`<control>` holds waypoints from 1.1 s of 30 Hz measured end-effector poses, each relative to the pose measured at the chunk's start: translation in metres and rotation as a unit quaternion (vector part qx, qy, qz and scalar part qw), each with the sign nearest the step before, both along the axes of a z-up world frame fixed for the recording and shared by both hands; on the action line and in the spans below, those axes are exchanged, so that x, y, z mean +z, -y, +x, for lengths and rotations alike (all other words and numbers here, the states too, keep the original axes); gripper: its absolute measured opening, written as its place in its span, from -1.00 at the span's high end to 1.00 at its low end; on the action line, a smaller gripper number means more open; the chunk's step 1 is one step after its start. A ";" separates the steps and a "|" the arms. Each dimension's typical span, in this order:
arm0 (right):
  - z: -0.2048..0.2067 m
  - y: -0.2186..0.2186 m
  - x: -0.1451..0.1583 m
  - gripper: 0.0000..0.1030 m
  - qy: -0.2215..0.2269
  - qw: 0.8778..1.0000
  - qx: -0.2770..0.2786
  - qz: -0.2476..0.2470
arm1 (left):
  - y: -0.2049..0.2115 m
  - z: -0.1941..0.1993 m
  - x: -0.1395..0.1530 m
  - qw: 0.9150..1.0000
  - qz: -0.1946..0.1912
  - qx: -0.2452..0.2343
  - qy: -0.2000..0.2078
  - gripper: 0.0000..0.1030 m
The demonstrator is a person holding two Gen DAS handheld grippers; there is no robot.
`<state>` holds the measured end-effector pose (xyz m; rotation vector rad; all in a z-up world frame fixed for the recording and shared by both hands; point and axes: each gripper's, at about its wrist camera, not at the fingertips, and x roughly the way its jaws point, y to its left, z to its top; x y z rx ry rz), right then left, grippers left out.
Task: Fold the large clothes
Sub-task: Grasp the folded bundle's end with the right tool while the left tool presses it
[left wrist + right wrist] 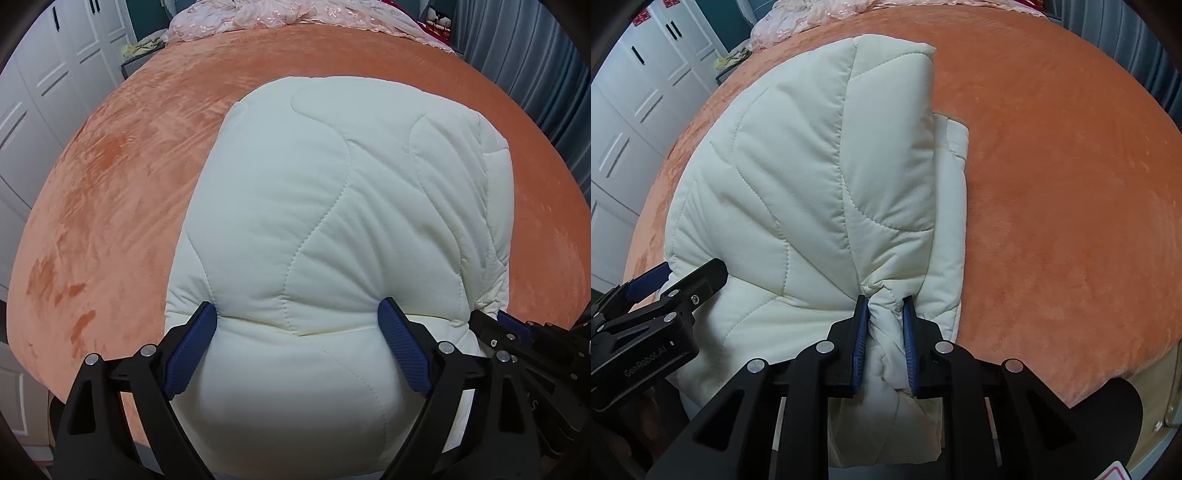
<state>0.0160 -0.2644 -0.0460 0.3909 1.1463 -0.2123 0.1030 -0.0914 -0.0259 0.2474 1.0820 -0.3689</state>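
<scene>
Gripping the one quilted cream coat (812, 177) at its near edge, you have both tools on the same end of it, side by side. Your right hand-held gripper (885, 325) is pinched narrow on a bunched wad of the coat's right near corner; your left hand-held gripper (297, 332) stands wide, its blue pads (402, 354) pressed into a thick puffy fold at the left near part, so it looks to be holding a fat handful. The coat lies on the orange bed cover (122, 192), partly folded, its long axis running straight away from you toward the pink bedding (258, 14). Everything to fold lies ahead of both grippers, neither one clearly nearer. Count: one coat, two grippers.
</scene>
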 end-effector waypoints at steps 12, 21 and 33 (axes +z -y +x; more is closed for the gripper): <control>0.001 0.010 -0.010 0.68 0.014 0.999 -0.009 0.034 | 0.005 0.002 -0.009 1.000 0.014 0.003 0.011 -0.74; -0.028 0.031 0.011 0.47 0.035 0.989 -0.056 0.130 | -0.014 0.007 0.016 0.999 -0.022 0.009 -0.022 -0.71; 0.027 0.069 0.093 0.01 0.108 0.981 -0.125 0.104 | -0.033 0.088 0.088 0.996 -0.054 0.056 0.035 -0.69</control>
